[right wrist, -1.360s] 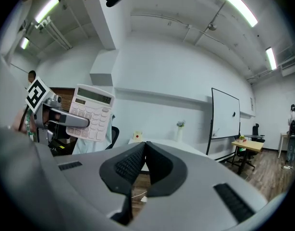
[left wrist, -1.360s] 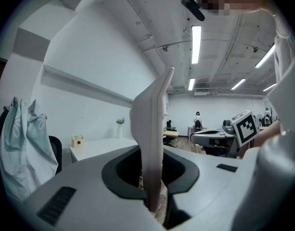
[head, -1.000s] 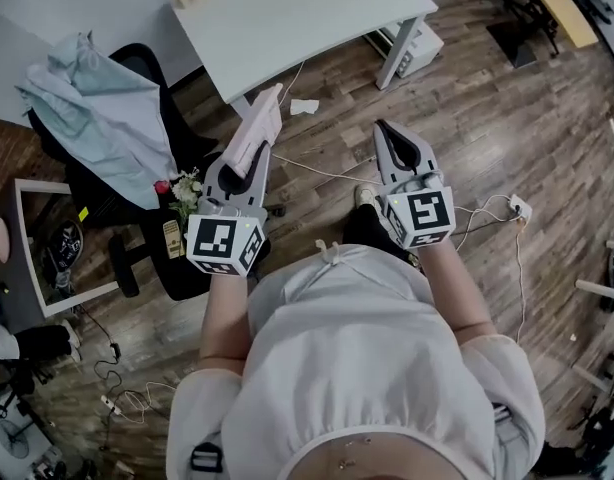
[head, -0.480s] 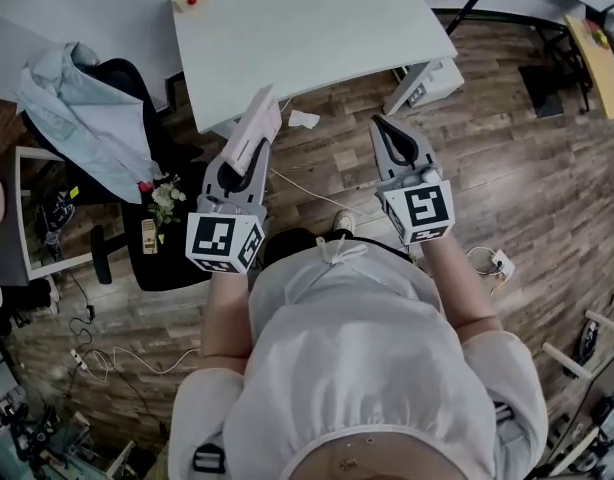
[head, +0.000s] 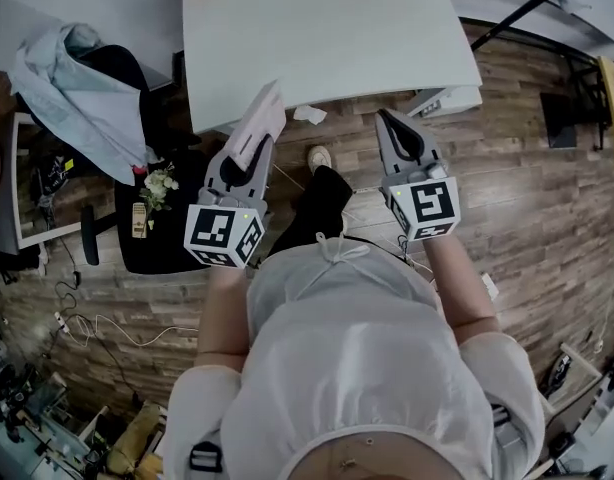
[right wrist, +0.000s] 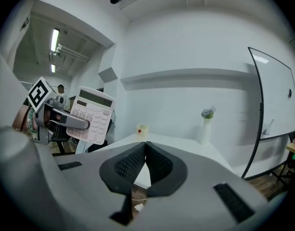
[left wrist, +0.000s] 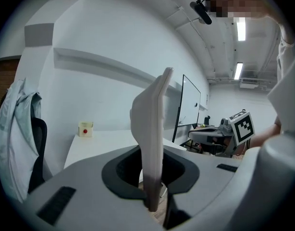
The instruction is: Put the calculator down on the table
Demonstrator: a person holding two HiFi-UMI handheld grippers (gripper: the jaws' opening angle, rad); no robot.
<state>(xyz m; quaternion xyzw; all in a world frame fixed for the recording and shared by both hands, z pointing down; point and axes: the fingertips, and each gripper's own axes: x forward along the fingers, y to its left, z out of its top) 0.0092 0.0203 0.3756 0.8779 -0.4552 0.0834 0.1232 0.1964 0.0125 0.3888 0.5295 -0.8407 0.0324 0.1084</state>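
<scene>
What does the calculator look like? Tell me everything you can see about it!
The calculator is pale pink and looks like plastic. It is a flat slab with a grey display strip at the top and rows of light keys below. The left gripper clamps its lower part between its fingers, so it stands on edge and points up and forward. It hangs in the air by the near edge of the white table, not yet on it. Nothing else touches it.

Wood-plank floor [head: 547, 218], dark brown, loose cables [head: 117, 328] trailing at the left. White table [head: 317, 28] against plain white walls [right wrist: 186, 42]. Black office chair [head: 152, 243] beside the table, pale blue garment [head: 72, 83] draped over its back. Black-framed whiteboard [right wrist: 275, 100] stands right of the table. Ceiling strip lights [left wrist: 241, 29] lit.
</scene>
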